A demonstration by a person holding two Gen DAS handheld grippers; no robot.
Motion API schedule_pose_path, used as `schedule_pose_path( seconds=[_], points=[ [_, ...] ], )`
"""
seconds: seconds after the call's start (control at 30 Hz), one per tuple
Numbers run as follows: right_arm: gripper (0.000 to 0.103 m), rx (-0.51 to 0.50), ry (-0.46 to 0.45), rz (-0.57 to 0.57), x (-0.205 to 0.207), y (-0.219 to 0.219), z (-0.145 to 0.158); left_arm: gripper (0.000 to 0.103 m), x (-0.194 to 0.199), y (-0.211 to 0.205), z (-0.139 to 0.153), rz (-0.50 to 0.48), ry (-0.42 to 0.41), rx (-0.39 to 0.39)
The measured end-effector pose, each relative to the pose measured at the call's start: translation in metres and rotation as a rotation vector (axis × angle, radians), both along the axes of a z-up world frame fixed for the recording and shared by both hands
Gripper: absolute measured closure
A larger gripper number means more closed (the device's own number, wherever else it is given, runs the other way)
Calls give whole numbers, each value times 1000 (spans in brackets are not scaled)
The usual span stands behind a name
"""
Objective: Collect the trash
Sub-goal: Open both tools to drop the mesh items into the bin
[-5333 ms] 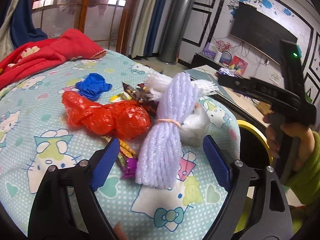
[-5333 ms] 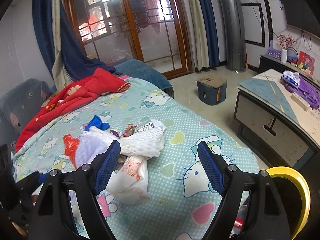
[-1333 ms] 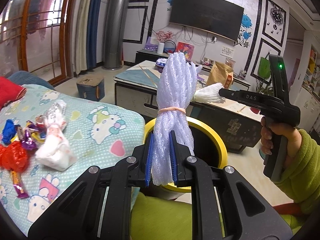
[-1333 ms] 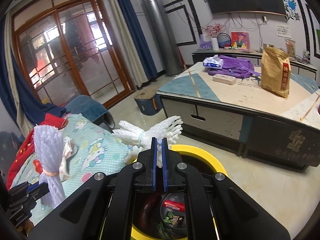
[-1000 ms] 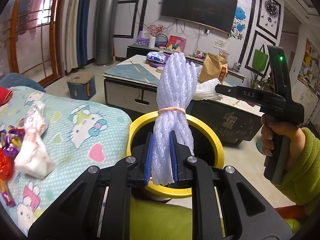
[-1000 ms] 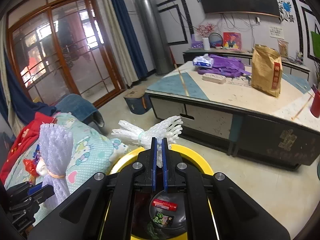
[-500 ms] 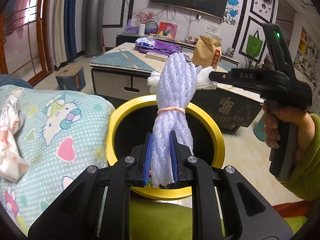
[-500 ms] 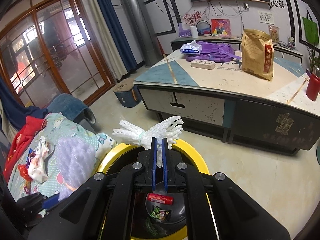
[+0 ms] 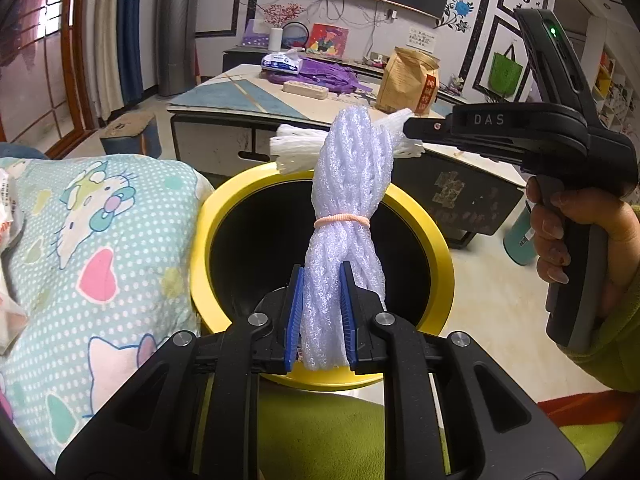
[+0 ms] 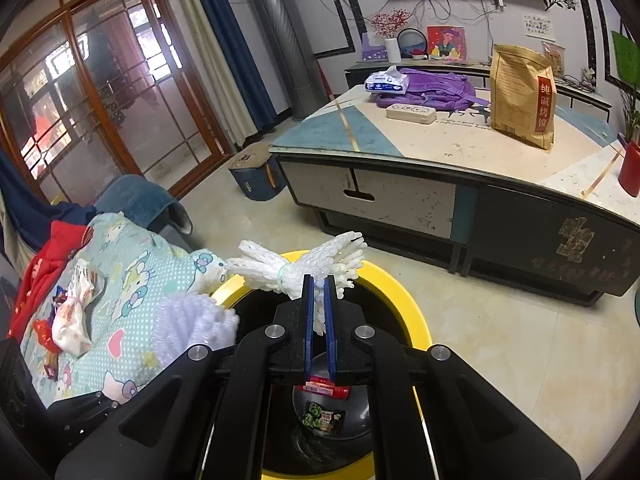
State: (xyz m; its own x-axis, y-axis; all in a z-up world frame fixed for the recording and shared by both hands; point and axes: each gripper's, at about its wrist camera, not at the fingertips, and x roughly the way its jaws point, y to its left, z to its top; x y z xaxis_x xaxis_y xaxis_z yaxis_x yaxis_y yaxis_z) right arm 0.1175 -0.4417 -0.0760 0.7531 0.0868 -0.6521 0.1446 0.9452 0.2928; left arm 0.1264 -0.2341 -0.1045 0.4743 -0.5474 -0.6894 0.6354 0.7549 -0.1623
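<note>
A lilac foam net bundle (image 9: 344, 216), tied at its waist with a pink band (image 9: 341, 221), is pinched near its lower end between the blue pads of the left gripper (image 9: 322, 320). It is held upright at the centre of the left wrist view, directly over the black mouth of a yellow-rimmed bin (image 9: 436, 248). A second, white foam net bundle (image 10: 296, 268) is clamped by the right gripper (image 10: 319, 320), whose pads are pressed almost together on it. It is seen at centre frame in the right wrist view, lying crosswise above the far rim of the bin. In the left wrist view the right gripper is seen at upper right, gripped by a hand (image 9: 576, 232) in a green sleeve. At the bin's bottom, a red wrapper (image 10: 326, 390) and a dark wrapper (image 10: 322, 418) are visible. A patterned blanket (image 9: 100, 240) fills the left of both views, with more trash (image 10: 72, 312) on it.

Judged from this, release is the step in hand. Each bundle would best be kept well inside the rim before the pads are spread, since light foam may catch on the edge or drift out.
</note>
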Motion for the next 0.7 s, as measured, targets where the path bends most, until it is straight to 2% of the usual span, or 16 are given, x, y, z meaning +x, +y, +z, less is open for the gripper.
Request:
schedule_pose_path(
  seconds=[0.07, 0.13, 0.2, 0.23, 0.3, 0.37, 0.43, 0.5, 0.6, 0.7],
  points=[
    [97, 0, 1, 5, 0, 1, -1, 91, 0, -3, -2, -10, 3, 7],
    [97, 2, 1, 14, 1, 2, -1, 85, -1, -4, -3, -14, 5, 12],
    [91, 4, 1, 17, 1, 2, -2, 71, -1, -4, -4, -9, 6, 13],
    [88, 6, 1, 18, 1, 3, -2, 68, -1, -3, -4, -9, 8, 11],
    [75, 12, -3, 18, 0, 3, -2, 59, -2, -1, -4, -2, 6, 9],
    [73, 10, -3, 21, 1, 3, -1, 54, -3, 0, -4, 6, 8, 6],
    [67, 13, -7, 21, 0, 3, -1, 44, -4, 2, -3, 19, 10, 3],
    [62, 11, -13, 22, 0, 4, 1, 29, -5, 6, -1, 30, 4, 0],
    [55, 9, -19, 22, -1, 4, 2, 12, -5, 11, 4, 51, -5, -10],
    [52, -3, -29, 23, -2, 5, 4, 11, -3, 13, 8, 62, -5, -19]
  ],
)
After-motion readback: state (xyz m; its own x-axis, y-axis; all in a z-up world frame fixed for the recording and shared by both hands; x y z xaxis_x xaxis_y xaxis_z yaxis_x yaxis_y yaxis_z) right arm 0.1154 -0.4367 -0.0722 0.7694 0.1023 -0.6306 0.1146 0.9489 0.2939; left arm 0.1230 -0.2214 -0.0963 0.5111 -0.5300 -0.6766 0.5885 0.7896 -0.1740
